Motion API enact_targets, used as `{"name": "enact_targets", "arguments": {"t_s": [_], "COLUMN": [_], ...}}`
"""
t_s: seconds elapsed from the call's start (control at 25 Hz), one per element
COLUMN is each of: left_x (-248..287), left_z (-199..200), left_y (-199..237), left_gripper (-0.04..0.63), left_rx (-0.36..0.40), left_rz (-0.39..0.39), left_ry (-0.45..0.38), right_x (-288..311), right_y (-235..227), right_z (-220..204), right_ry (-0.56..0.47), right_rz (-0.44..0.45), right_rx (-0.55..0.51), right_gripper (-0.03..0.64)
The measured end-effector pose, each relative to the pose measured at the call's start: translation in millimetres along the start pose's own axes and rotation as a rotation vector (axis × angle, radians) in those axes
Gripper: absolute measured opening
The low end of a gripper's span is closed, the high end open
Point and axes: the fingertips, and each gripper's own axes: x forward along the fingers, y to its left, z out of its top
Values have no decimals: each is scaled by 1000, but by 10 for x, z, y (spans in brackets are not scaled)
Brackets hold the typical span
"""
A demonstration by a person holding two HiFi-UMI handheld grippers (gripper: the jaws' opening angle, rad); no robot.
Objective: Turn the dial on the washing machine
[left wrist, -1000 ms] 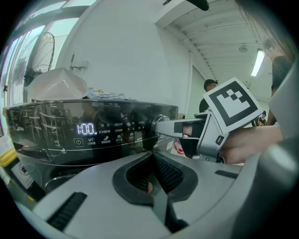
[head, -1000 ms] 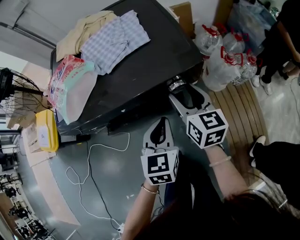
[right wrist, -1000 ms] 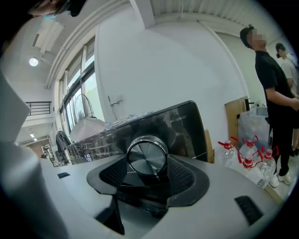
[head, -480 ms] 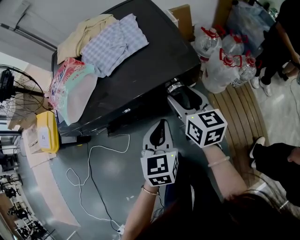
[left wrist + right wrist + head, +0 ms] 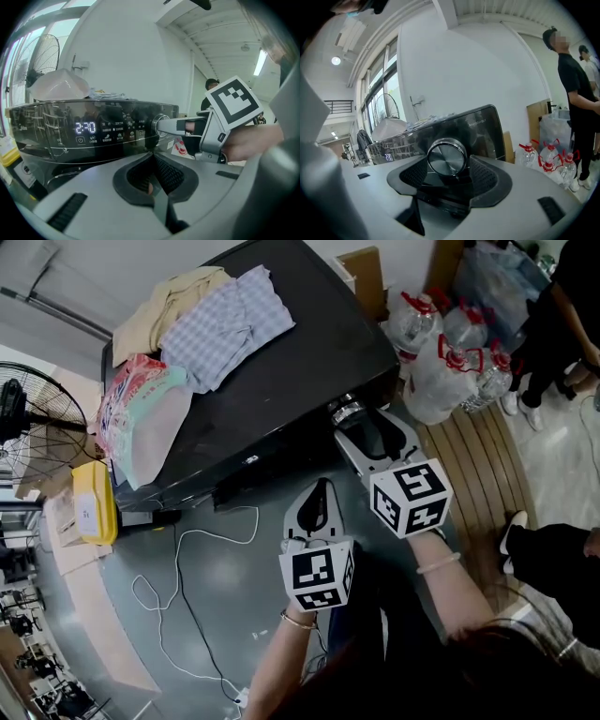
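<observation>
The black washing machine [image 5: 281, 381] has a lit control panel [image 5: 93, 129] and a round silver dial [image 5: 346, 412] at its front right end. In the right gripper view the dial [image 5: 446, 157] sits between the two black pads, and my right gripper [image 5: 354, 425] is shut on it. From the left gripper view, the right gripper's finger [image 5: 173, 125] lies against the dial [image 5: 158, 124]. My left gripper [image 5: 322, 487] hangs in front of the panel, apart from it. Its jaws are shut with nothing between them.
Folded clothes [image 5: 211, 310] and a pink bag [image 5: 141, 413] lie on the machine's lid. A yellow box [image 5: 94, 501] and a fan [image 5: 28, 418] stand to the left. Water bottles [image 5: 450, 352] and a person [image 5: 562, 306] are at the right. A white cable [image 5: 187, 568] runs over the floor.
Hardly anything has moved. My right gripper stays at the dial, its marker cube shifted slightly. The left gripper holds its place.
</observation>
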Motion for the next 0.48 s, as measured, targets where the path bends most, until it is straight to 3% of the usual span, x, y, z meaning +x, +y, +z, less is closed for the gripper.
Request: {"name": "enact_targets", "arguments": {"t_s": [0.24, 0.48], "left_x": [-46, -182], "left_z": [47, 142], "left_y": [-48, -104], "left_gripper": [17, 17], "left_rx": [0, -2], "left_rz": [8, 27], "left_ry": [-5, -17], "right_x": [-143, -354], "right_y": [-33, -22], "right_z": [-8, 70], "right_ry": [20, 31], "right_rz": [-18, -23], "right_rx": [-41, -93], "right_gripper": [281, 219]}}
